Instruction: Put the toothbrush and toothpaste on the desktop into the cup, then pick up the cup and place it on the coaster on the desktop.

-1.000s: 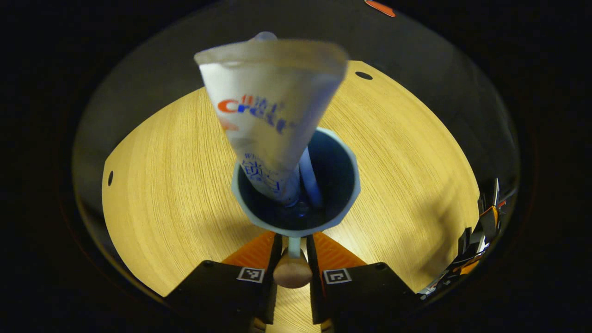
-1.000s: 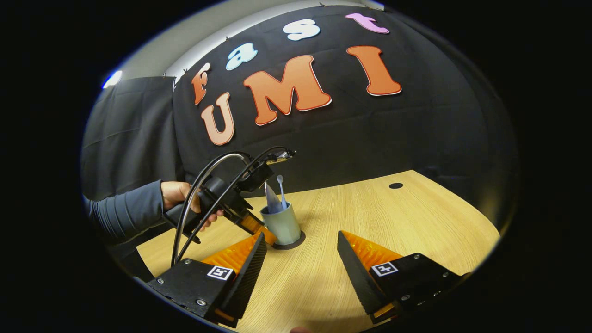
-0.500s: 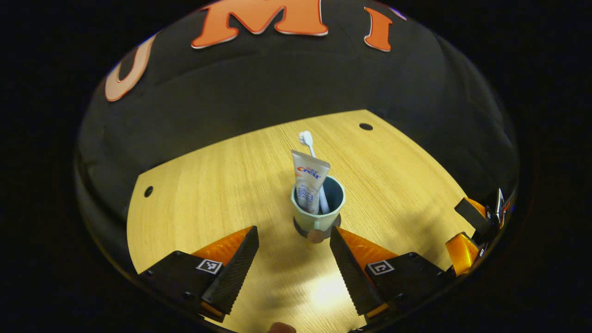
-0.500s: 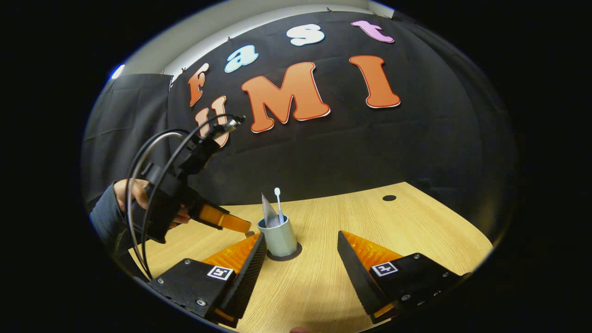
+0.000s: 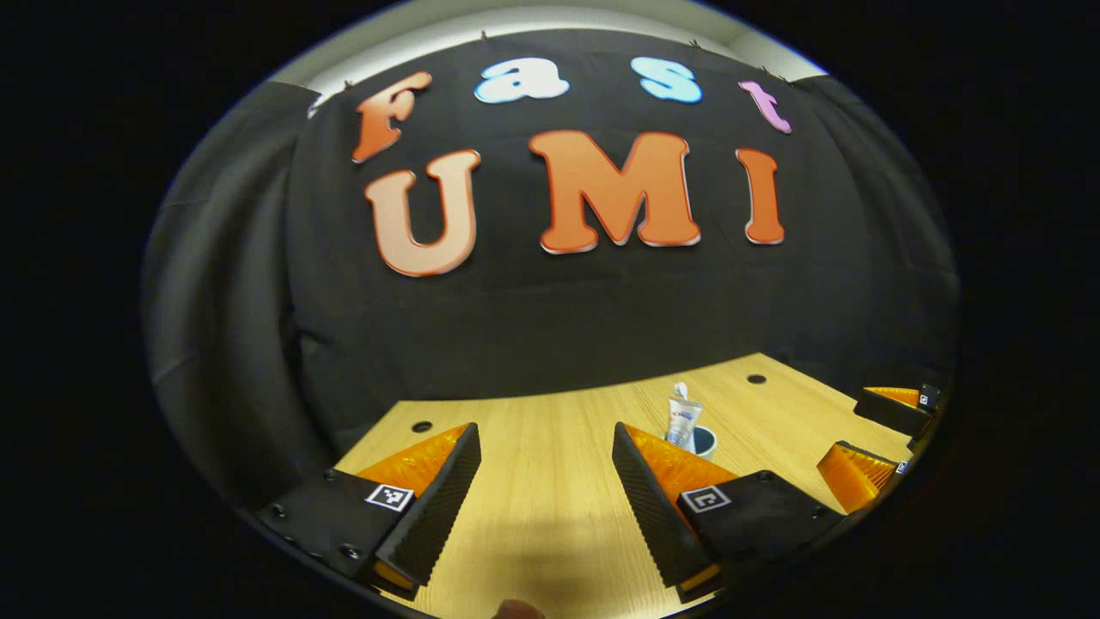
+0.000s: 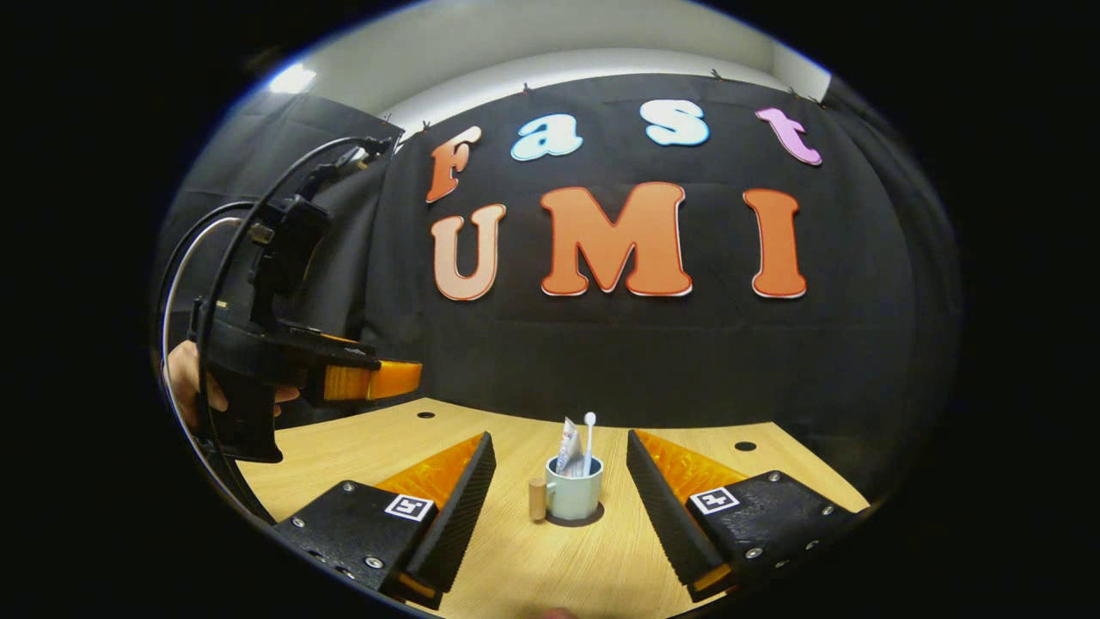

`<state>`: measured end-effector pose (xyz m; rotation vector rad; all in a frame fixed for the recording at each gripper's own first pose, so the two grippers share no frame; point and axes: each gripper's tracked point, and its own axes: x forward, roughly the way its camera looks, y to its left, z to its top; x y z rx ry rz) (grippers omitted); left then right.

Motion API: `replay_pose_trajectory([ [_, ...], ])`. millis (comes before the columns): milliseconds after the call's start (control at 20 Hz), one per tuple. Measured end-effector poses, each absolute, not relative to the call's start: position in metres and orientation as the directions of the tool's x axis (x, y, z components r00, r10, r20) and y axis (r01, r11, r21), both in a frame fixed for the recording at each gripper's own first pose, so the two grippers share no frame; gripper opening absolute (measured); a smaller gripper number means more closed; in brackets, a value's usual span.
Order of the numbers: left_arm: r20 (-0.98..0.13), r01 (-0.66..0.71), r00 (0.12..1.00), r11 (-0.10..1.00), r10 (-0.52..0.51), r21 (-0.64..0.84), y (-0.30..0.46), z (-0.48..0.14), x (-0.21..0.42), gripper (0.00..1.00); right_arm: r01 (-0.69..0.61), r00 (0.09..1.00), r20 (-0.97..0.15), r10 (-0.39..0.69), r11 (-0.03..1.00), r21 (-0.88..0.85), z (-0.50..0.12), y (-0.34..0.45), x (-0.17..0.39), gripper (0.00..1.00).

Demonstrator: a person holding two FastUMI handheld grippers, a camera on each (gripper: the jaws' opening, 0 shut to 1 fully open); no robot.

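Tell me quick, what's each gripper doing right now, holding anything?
Left gripper: jaws open, holding nothing.
Right gripper: jaws open, holding nothing; the cup stands on the desk beyond it.

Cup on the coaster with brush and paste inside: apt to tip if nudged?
The cup looks squat and upright, so likely stable. The toothbrush and toothpaste stand taller than its rim, perhaps making it slightly top-heavy. Its handle could catch a push.
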<state>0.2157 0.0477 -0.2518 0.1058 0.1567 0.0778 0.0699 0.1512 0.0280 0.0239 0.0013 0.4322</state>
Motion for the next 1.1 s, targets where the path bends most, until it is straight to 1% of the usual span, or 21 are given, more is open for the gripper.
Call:
replay_pose_trajectory([
  [100,-0.070,-0.112,0.990,0.989,0.119,0.101,0.047,-0.251,0.217,0.96,-0.416,0.909,0.034,0.416,0.909,0.012,0.036,0.161,0.068,0.93],
  [200,-0.002,-0.171,0.985,0.976,0.173,0.131,0.051,-0.248,0.217,0.94,-0.412,0.911,0.024,0.412,0.911,0.005,0.029,0.171,0.072,0.92],
  [250,0.027,-0.210,0.978,0.965,0.209,0.154,0.049,-0.249,0.217,0.94,-0.423,0.906,0.024,0.423,0.906,0.010,0.026,0.176,0.069,0.92],
  [300,0.063,-0.228,0.973,0.957,0.220,0.178,0.044,-0.249,0.222,0.96,-0.438,0.899,0.022,0.438,0.899,0.018,0.023,0.181,0.065,0.92],
  [350,0.113,-0.253,0.966,0.946,0.234,0.201,0.043,-0.243,0.220,0.94,-0.449,0.893,0.025,0.448,0.893,0.029,0.021,0.183,0.063,0.92],
  [400,0.159,-0.284,0.954,0.933,0.253,0.220,0.046,-0.237,0.214,0.96,-0.457,0.889,0.031,0.456,0.888,0.040,0.021,0.185,0.061,0.92],
  [450,0.196,-0.312,0.942,0.925,0.272,0.218,0.047,-0.232,0.211,0.94,-0.465,0.885,0.036,0.464,0.884,0.049,0.022,0.186,0.059,0.92],
  [500,0.210,-0.323,0.936,0.925,0.282,0.199,0.045,-0.231,0.209,0.94,-0.469,0.883,0.039,0.467,0.882,0.051,0.022,0.188,0.058,0.92],
  [550,0.203,-0.320,0.937,0.932,0.284,0.171,0.043,-0.233,0.209,0.95,-0.471,0.882,0.042,0.469,0.881,0.046,0.022,0.187,0.059,0.92],
  [600,0.195,-0.318,0.937,0.937,0.288,0.143,0.047,-0.233,0.205,0.94,-0.471,0.882,0.046,0.470,0.881,0.040,0.024,0.186,0.058,0.92],
  [650,0.192,-0.326,0.934,0.938,0.300,0.119,0.052,-0.232,0.201,0.96,-0.469,0.883,0.054,0.467,0.882,0.035,0.024,0.184,0.059,0.92],
  [700,0.187,-0.335,0.931,0.937,0.313,0.100,0.054,-0.231,0.200,0.94,-0.473,0.880,0.060,0.470,0.880,0.034,0.026,0.182,0.059,0.92],
  [850,0.177,-0.336,0.932,0.938,0.317,0.087,0.054,-0.237,0.200,0.94,-0.478,0.878,0.065,0.475,0.878,0.037,0.029,0.183,0.060,0.92],
  [1000,0.198,-0.347,0.925,0.934,0.325,0.090,0.055,-0.237,0.202,0.94,-0.463,0.885,0.074,0.459,0.886,0.035,0.030,0.177,0.064,0.92],
  [1100,0.193,-0.354,0.921,0.933,0.337,0.064,0.059,-0.243,0.202,0.94,-0.443,0.895,0.072,0.441,0.896,0.015,0.030,0.173,0.066,0.92],
])
